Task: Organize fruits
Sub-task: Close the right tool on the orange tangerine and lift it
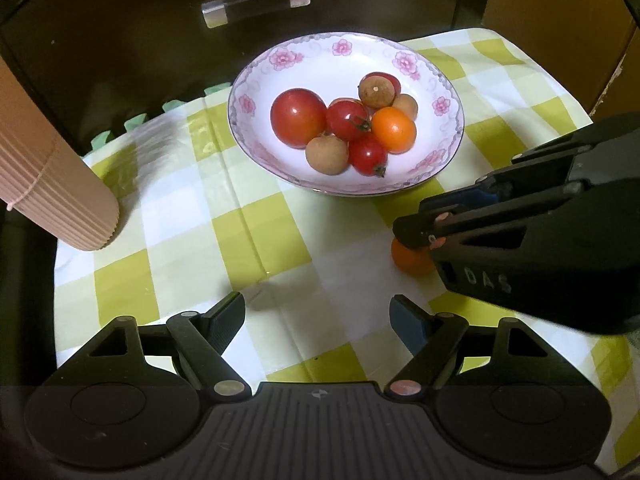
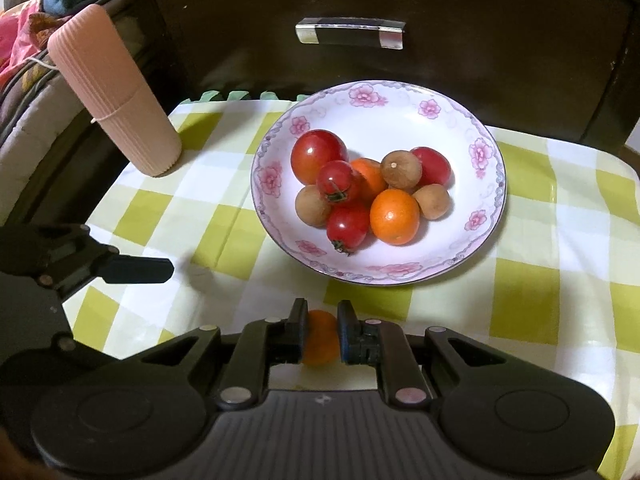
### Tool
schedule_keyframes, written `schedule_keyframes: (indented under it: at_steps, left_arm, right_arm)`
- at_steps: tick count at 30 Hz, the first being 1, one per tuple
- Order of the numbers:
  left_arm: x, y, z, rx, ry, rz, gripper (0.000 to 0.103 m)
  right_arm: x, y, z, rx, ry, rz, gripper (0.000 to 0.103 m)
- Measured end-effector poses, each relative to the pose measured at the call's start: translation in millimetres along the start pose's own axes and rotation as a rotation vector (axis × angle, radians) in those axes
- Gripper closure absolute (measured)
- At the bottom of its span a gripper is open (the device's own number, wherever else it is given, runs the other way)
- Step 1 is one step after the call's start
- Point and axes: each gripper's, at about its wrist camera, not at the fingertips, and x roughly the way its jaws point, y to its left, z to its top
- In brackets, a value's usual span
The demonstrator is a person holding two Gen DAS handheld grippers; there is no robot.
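Note:
A white floral plate [image 1: 448, 92] [image 2: 486, 168] sits on the checked cloth and holds several red tomatoes [image 1: 298, 117] [image 2: 318, 156], orange tomatoes [image 1: 394, 129] [image 2: 394, 216] and brown longans [image 1: 327, 155] [image 2: 401, 170]. My right gripper [image 2: 322, 332] is shut on a small orange tomato [image 2: 320, 338], in front of the plate; in the left wrist view it [image 1: 416, 236] comes in from the right over that tomato [image 1: 412, 260]. My left gripper [image 1: 318, 316] is open and empty, low over the cloth; one of its fingers [image 2: 136, 270] shows in the right wrist view.
A pink ribbed cylinder case [image 1: 52, 184] [image 2: 116, 108] stands at the left on the green-and-white checked cloth [image 1: 256, 240] [image 2: 560, 280]. A dark drawer front with a clear handle [image 1: 256, 4] [image 2: 350, 34] rises right behind the plate. Bedding [image 2: 24, 40] lies at the far left.

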Motion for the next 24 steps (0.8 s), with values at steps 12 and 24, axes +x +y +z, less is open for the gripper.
schedule_keyframes:
  at_steps: [12, 24]
  left_arm:
    - [-0.5, 0.4, -1.2, 0.007, -0.004, -0.006, 0.019]
    - [0.4, 0.8, -1.4, 0.01, 0.0, 0.0, 0.018]
  right_arm:
    - [2.5, 5.4, -1.0, -0.037, 0.003, -0.002, 0.084]
    - [-4.4, 3.8, -1.0, -0.049, -0.007, -0.008, 0.096]
